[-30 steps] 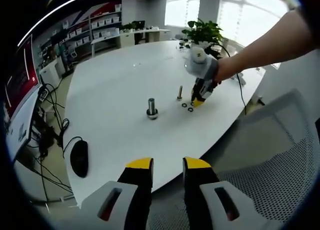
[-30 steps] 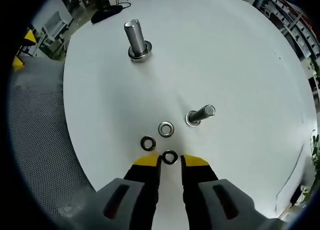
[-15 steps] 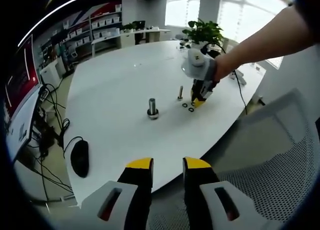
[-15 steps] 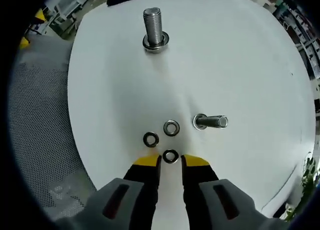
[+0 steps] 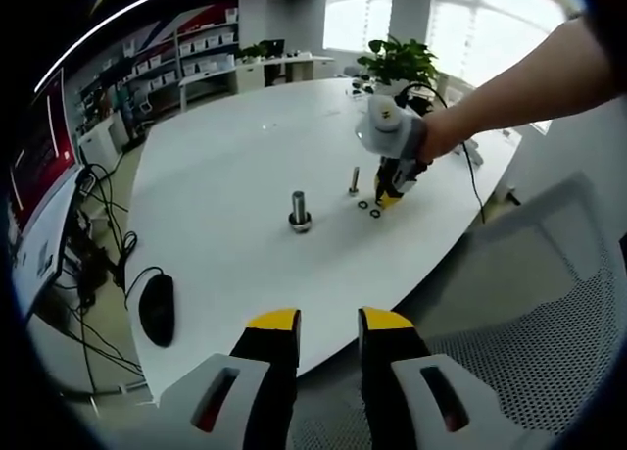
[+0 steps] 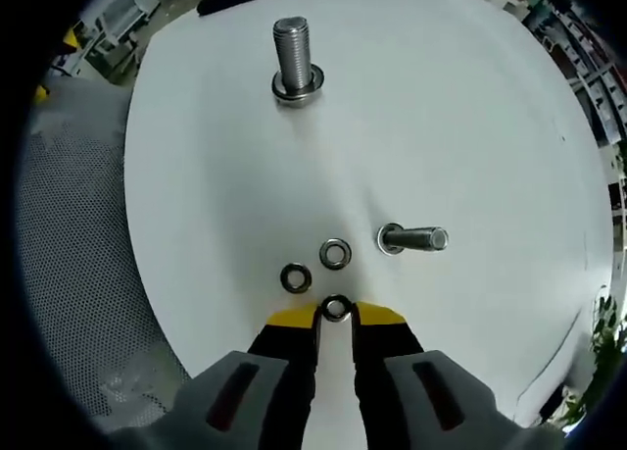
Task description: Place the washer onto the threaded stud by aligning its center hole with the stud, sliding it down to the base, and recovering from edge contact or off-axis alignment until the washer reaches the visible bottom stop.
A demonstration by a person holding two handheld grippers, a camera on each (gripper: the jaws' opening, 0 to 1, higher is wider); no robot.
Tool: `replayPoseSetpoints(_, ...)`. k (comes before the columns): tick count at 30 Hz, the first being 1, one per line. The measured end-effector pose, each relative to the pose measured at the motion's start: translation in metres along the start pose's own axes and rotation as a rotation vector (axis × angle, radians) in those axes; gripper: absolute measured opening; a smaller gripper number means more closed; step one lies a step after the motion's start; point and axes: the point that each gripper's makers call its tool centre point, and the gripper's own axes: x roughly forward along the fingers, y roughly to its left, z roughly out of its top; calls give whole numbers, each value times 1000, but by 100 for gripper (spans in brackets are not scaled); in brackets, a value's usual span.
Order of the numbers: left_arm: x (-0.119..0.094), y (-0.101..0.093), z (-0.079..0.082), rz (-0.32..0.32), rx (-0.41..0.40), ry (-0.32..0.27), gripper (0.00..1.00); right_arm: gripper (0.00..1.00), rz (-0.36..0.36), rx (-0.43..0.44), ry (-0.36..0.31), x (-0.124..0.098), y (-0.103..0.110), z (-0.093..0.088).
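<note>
While the right gripper [image 6: 336,318] reaches down over the white desk [image 6: 470,107], its yellow-tipped jaws stand a little apart with the nearest washer [image 6: 336,308] lying flat on the desk right between the tips; whether the tips touch it cannot be told. Two more washers lie just beyond it: one washer to the left [image 6: 295,277] and another further in [image 6: 335,253], all three close together near the desk's edge beside the mesh chair [image 6: 69,274]. Just right of them stands the small threaded stud [image 6: 411,239], bare of any washer. The large threaded stud [image 6: 293,63] rises well apart, toward the desk's middle, a ring at its base. In the left gripper view, the left gripper [image 5: 328,323] hangs off the desk's near edge, jaws parted and holding nothing, with a computer mouse [image 5: 155,309] near that edge and a potted plant [image 5: 400,63] at the far edge.
</note>
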Motion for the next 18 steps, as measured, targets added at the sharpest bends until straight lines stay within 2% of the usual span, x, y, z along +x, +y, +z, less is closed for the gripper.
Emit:
replayPoseSetpoints(9,0,0,0,1,1,-1,22,15,-3,33,-39,0,-1,-1)
replayPoseSetpoints(18,-1,1,1,7,-2,-6,22,15,-14,52,-42,0,-2,-1)
